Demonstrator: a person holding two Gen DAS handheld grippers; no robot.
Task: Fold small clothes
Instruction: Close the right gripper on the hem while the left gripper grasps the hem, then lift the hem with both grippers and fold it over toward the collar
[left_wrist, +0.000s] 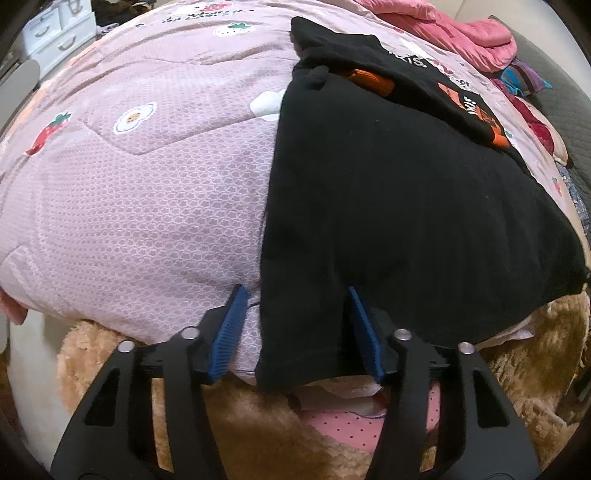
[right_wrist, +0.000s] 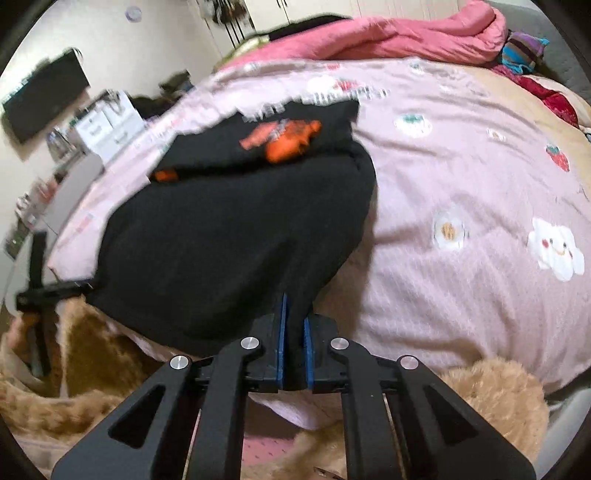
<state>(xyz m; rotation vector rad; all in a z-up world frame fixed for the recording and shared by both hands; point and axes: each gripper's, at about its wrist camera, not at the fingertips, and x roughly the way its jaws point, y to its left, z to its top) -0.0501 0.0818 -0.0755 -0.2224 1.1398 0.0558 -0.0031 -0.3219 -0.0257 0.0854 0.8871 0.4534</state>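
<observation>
A small black garment (left_wrist: 388, 206) with orange print lies on the pink quilt (left_wrist: 147, 192), its far part folded over. My left gripper (left_wrist: 295, 291) is open, its blue pads on either side of the garment's near left corner. In the right wrist view the black garment (right_wrist: 229, 236) fills the left half. My right gripper (right_wrist: 294, 314) is shut on the garment's near right corner, cloth pinched between the blue pads. The left gripper (right_wrist: 48, 288) shows at the far left edge, blurred.
A brown furry blanket (left_wrist: 229, 417) lies at the bed's near edge. A pink duvet (right_wrist: 406, 33) and striped cloth (right_wrist: 521, 48) are piled at the far side. White drawers (left_wrist: 55, 33) stand beyond the bed.
</observation>
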